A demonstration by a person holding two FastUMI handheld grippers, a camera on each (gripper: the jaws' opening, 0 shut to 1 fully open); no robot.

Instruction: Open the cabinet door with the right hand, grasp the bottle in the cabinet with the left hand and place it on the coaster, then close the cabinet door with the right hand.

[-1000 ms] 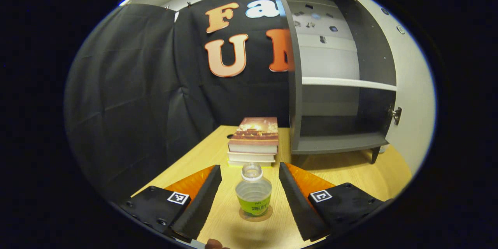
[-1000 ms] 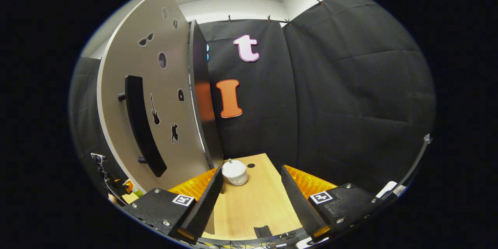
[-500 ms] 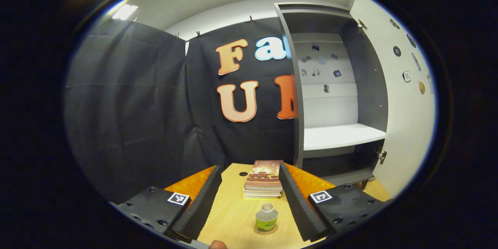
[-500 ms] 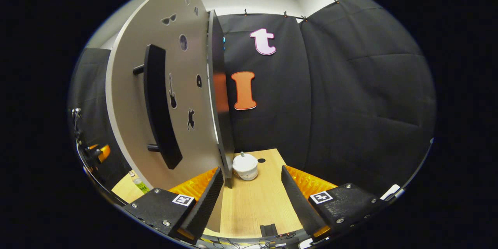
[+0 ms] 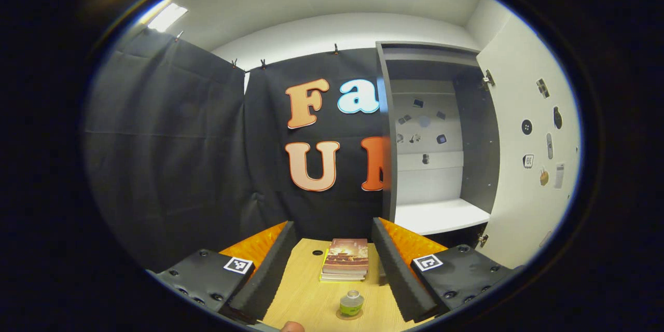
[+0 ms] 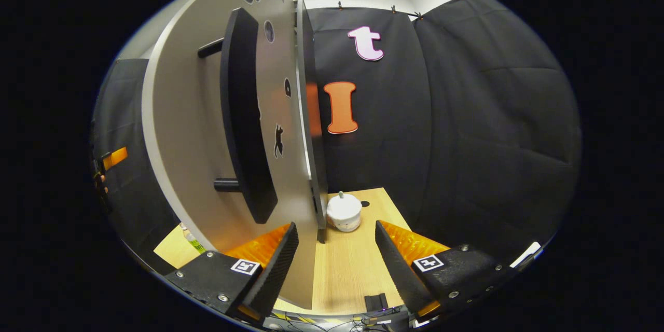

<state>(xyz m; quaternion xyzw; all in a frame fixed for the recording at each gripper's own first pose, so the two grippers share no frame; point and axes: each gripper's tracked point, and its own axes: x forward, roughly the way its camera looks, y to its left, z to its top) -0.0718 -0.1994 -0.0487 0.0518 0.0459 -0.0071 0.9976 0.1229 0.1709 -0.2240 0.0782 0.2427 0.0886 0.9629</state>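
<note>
A small clear bottle (image 5: pixel 351 303) with a green label stands upright on a round coaster (image 5: pixel 340 315) on the wooden table. It is low in the left gripper view, between the fingers and apart from them. My left gripper (image 5: pixel 333 228) is open, held back above it. The grey cabinet (image 5: pixel 441 155) stands open, its white door (image 5: pixel 529 166) swung to the right. In the right gripper view the door (image 6: pixel 192 129) and its black handle (image 6: pixel 244 124) are close at the left. My right gripper (image 6: pixel 334 228) is open, with the door's edge passing between its fingers. The bottle (image 6: pixel 193 240) peeks out beneath the door.
A stack of books (image 5: pixel 345 259) lies on the table beyond the bottle, left of the cabinet. A white lidded pot (image 6: pixel 344 211) sits on the table just right of the door's edge. The cabinet's white shelf (image 5: pixel 438 215) is bare.
My left gripper has drawn back and up from the bottle, which stays on the coaster. My right gripper has come closer to the door, whose edge now lies between its fingers.
</note>
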